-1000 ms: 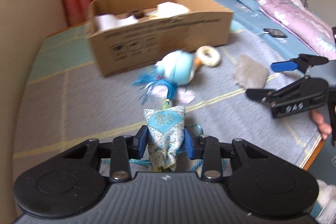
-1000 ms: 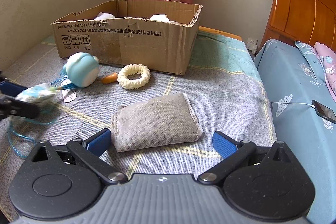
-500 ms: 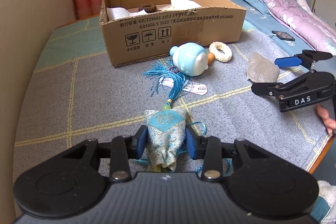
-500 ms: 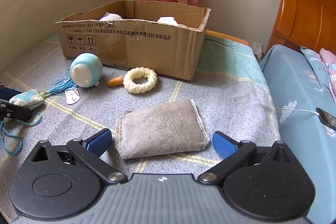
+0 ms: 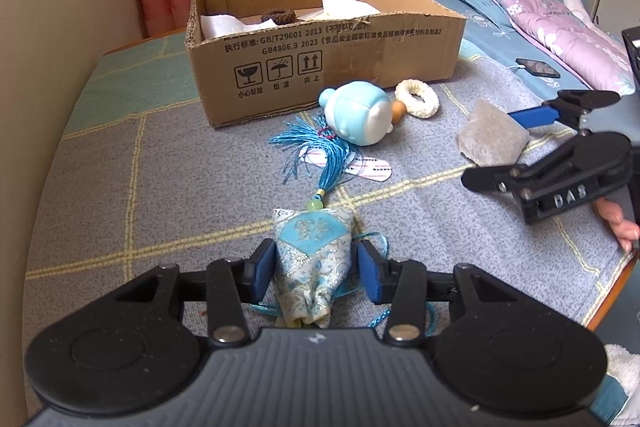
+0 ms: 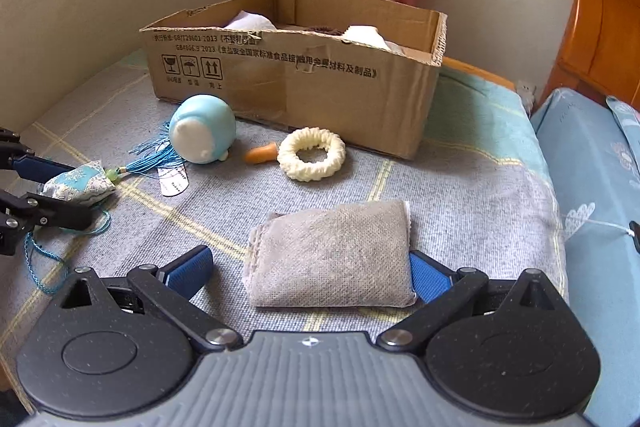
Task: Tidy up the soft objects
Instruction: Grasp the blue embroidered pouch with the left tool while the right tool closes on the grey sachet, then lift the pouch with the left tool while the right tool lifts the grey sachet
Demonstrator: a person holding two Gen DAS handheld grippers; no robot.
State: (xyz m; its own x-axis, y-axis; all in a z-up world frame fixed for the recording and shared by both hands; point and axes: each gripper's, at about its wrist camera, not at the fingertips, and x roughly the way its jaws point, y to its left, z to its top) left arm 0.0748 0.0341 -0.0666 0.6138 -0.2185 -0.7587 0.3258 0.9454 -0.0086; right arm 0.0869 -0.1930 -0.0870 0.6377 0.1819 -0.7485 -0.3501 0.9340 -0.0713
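My left gripper point(image 5: 317, 269) is shut on a blue embroidered sachet point(image 5: 314, 247) with a blue tassel point(image 5: 316, 151), low over the grey blanket. The sachet also shows in the right wrist view point(image 6: 78, 183). My right gripper point(image 6: 308, 273) is open around a grey fabric pouch point(image 6: 332, 255) that lies on the blanket; its right pad touches the pouch, its left pad stands apart. The pouch also shows in the left wrist view point(image 5: 492, 139). A cardboard box point(image 5: 320, 55) holding soft items stands at the back.
A light blue round toy point(image 6: 202, 129), a small orange piece point(image 6: 262, 153) and a cream woolly ring point(image 6: 311, 159) lie in front of the box. A white tag point(image 5: 368, 169) lies by the tassel. A phone point(image 5: 538, 67) and pillows lie on the bed at right.
Both grippers have moved forward toward the box. The right gripper's fingers have come around the grey pouch. The left gripper still holds the sachet.
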